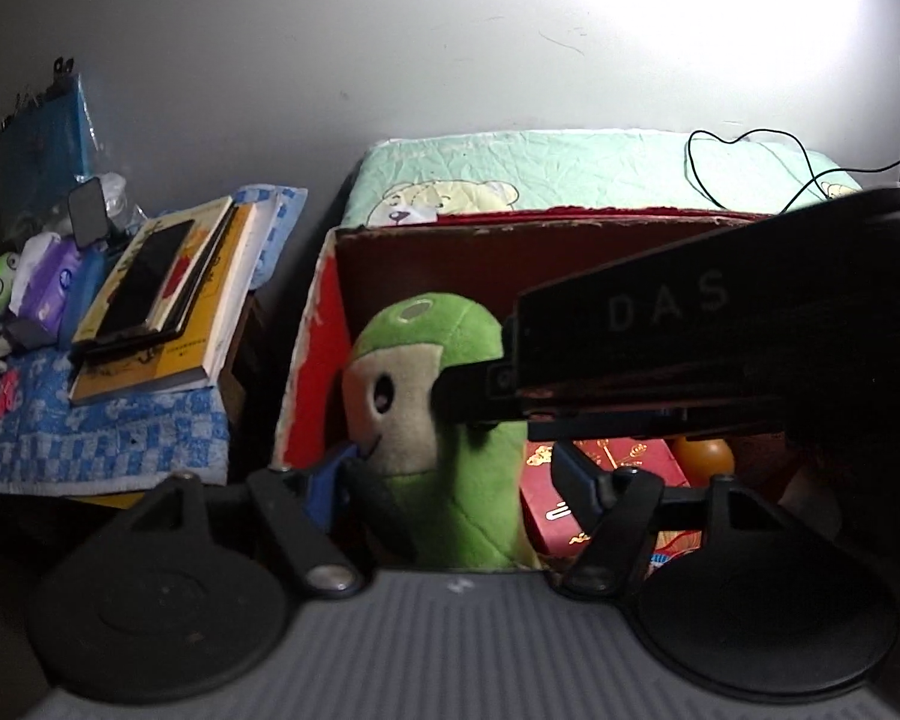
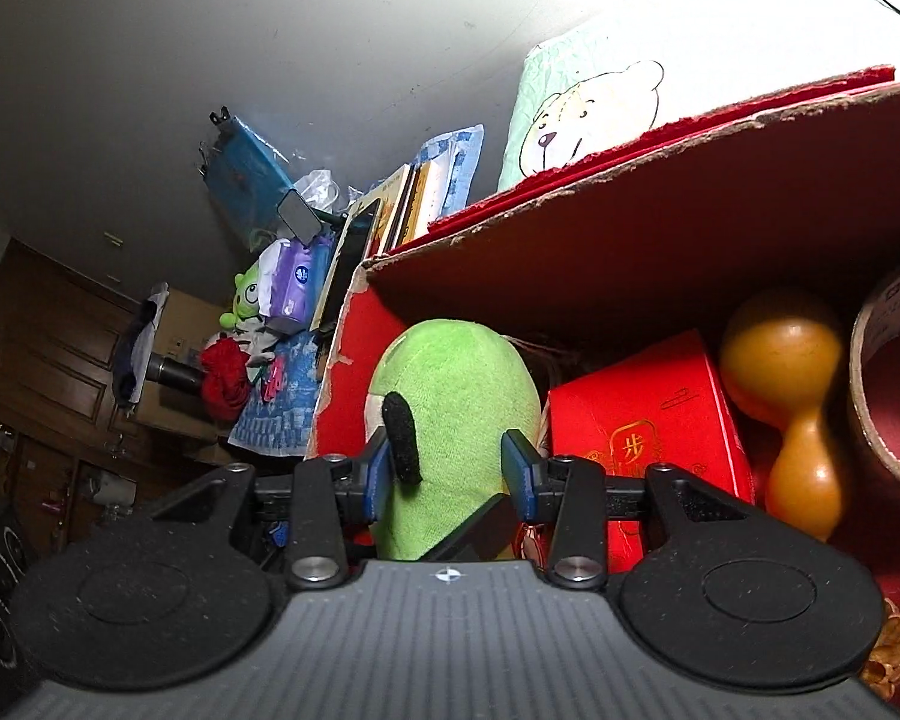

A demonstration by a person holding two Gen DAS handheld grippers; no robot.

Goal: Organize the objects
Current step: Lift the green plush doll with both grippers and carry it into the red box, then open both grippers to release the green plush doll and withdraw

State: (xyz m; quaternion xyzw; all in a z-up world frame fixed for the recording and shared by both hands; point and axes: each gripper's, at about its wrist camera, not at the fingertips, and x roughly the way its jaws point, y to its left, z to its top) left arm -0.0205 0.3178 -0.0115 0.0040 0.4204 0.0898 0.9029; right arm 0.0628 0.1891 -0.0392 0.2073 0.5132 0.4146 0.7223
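Green plush toy stands upright inside the red cardboard box, at its left end, close against the left wall. Cream face with a black oval eye turned toward the left wrist camera.

Right tongs reach into the box from the near side, roughly level, and straddle the plush. Blue pads sit on either flank of the green body, pinching it; the left pad lies just beside a black patch on the toy. In the left wrist view the right tool's black body, lettered "DAS", crosses above the box from the right, its tip over the toy's head.

Left tongs point into the same box from in front, spread wide. Left pad touches or nearly touches the plush's cheek; right pad hangs apart from the toy, over the red gift box. Nothing gripped.

Box contents, left to right: plush, red gift box with gold print, orange wooden gourd, cardboard tube with its open end facing out.

Behind the box: pale green bear-print cushion, a thin black cable on it.

Left of the box: worktop under a blue checked cloth carrying stacked books and a purple tissue pack.
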